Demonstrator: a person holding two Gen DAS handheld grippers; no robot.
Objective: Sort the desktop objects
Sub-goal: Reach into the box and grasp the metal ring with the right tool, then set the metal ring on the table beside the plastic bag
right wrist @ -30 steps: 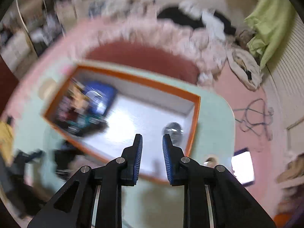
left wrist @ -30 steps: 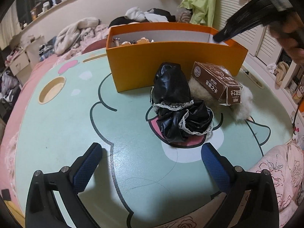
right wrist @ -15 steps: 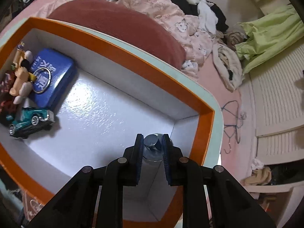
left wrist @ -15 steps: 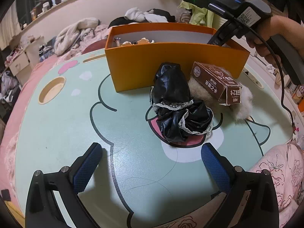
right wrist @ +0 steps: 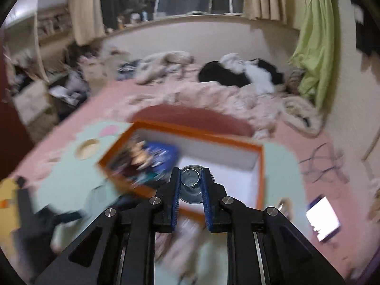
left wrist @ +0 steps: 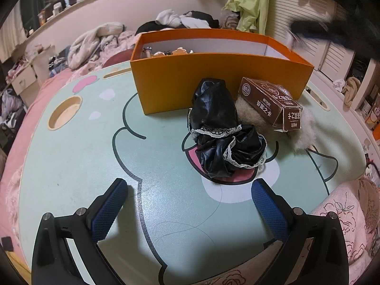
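Right tongs pinch a small jar over the box – next, set it inside; left tongs spread, idle

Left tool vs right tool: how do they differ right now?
Left tool stands wide open with nothing between its pads; right tool is shut on a small clear glass jar. The left hangs over the bare green tabletop, short of the black lace-trimmed fabric; the right is above the orange box. Both have blue textured pads on black fingers.
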